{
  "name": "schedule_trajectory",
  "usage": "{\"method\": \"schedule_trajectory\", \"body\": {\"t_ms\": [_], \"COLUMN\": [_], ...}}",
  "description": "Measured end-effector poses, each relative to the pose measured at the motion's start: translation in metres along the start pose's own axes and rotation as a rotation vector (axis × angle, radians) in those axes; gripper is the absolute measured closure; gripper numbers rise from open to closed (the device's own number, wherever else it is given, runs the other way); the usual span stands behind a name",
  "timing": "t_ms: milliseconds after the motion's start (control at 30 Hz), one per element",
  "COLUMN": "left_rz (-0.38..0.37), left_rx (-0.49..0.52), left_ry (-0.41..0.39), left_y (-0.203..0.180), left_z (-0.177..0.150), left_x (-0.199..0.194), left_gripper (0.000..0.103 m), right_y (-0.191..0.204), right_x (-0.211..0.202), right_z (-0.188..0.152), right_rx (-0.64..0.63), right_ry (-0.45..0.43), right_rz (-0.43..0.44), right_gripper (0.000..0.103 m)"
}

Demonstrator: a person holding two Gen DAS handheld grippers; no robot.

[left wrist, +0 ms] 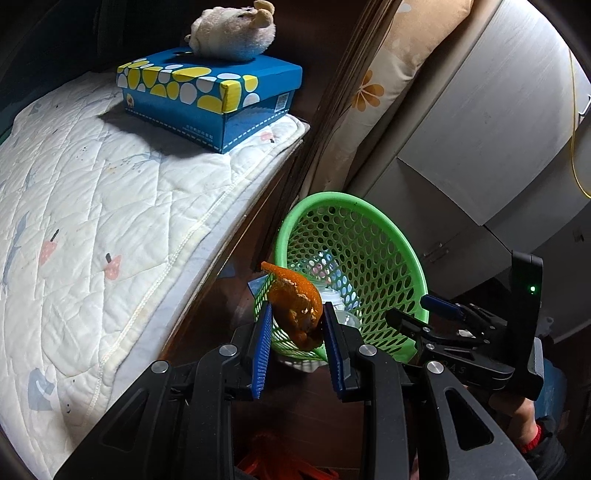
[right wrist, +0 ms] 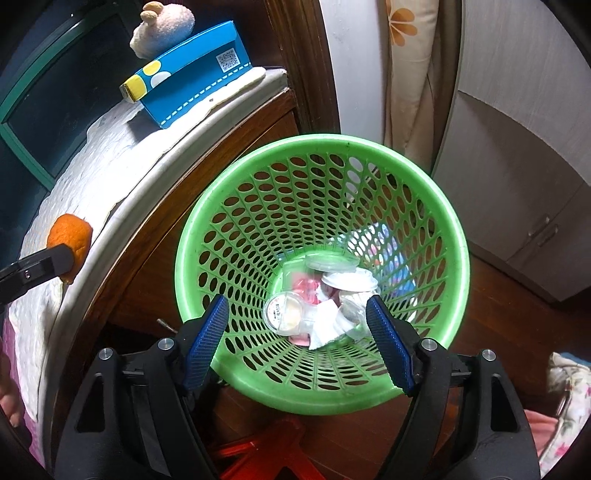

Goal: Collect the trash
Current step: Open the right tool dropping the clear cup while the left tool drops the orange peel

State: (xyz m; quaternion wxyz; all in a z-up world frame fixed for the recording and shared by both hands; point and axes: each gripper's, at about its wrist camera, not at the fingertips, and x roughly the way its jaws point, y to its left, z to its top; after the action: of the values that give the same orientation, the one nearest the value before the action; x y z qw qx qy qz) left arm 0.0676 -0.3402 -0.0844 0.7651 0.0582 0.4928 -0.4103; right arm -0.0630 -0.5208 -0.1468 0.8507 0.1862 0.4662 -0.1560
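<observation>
Orange peel (left wrist: 295, 306) in left gripper (left wrist: 297, 325); labels unreadable.

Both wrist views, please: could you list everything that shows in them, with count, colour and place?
orange peel: one, orange, clamped in the left claw near the basket rim
basket: one, green, perforated, on the floor beside the bed
trash in basket: several pieces, clear lids, white wrappers, pink bits, at its bottom
shoebox: one, blue with yellow and white spots, on the quilt
plush toy: one, cream, on the shoebox
quilt: one, white, patterned, covering the bed
pillow: one, beige with orange flowers, upright by the wall
cabinet: grey doors, behind the basket
left claw: shut on the peel
right claw: open, empty, above the basket
</observation>
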Motion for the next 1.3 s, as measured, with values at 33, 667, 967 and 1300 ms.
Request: {"method": "schedule_trajectory", "body": {"t_ms": [33, 667, 967, 1300], "left_rz": [-0.002, -0.027, -0.038, -0.026], "left_rx": [0.004, 0.084, 0.100, 0.097], "left_ry": [0.004, 0.081, 0.092, 0.075], "left_y": [-0.002, -0.042, -0.053, -0.051], "left_z": [0.001, 0.015, 0.019, 0.014], "left_x": [0.003, 0.058, 0.070, 0.062], "left_gripper": [0.076, 0.076, 0.060, 0.048], "right_y": [-0.001, -0.027, -0.035, -0.034], "right_x": [-0.002, -0.024, -0.023, -0.026], "right_z": [-0.001, -0.011, -0.014, -0.019], "right_rx": [-0.001, 0.048, 0.075, 0.090], "right_ry": [-0.003, -0.047, -0.045, -0.049], "right_rz": [-0.001, -0.017, -0.011, -0.002], "right_gripper": [0.026, 0.024, 0.024, 0.024]}}
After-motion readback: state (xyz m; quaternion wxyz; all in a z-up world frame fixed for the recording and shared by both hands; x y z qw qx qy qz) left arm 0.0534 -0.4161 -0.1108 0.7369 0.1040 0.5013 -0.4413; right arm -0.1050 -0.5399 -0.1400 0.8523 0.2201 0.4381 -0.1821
